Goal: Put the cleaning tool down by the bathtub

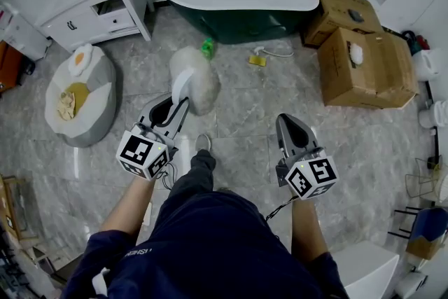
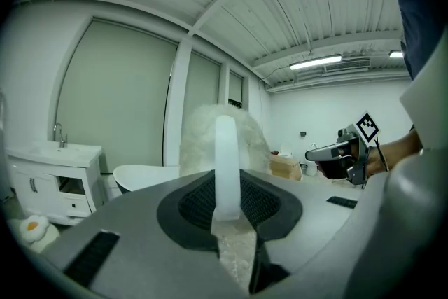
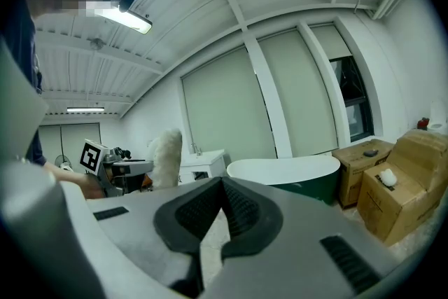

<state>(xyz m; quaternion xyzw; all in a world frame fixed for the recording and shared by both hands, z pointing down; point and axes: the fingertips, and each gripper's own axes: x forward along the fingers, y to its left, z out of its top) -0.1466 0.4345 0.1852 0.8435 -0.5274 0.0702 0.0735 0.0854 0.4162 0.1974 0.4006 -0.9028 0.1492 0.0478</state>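
Note:
The cleaning tool (image 1: 198, 80) is a fluffy white duster head on a curved white handle (image 2: 225, 157). My left gripper (image 1: 176, 107) is shut on that handle, and the fluffy head (image 2: 199, 136) stands up beyond the jaws. The bathtub (image 1: 238, 19), dark green outside and white inside, stands at the far wall, well ahead of both grippers. In the left gripper view the bathtub (image 2: 140, 177) shows low behind the tool. My right gripper (image 1: 288, 122) hangs over the floor to the right, shut with nothing in it. The right gripper view shows its pads meeting (image 3: 222, 187), with the bathtub (image 3: 287, 168) beyond.
A white vanity cabinet (image 1: 98, 0) stands left of the tub. Two cardboard boxes (image 1: 364, 66) sit to its right. A grey cushion (image 1: 80, 98) with an egg toy lies on the marble floor at left. A green bottle (image 1: 208, 47) and a yellow item (image 1: 257, 60) lie before the tub.

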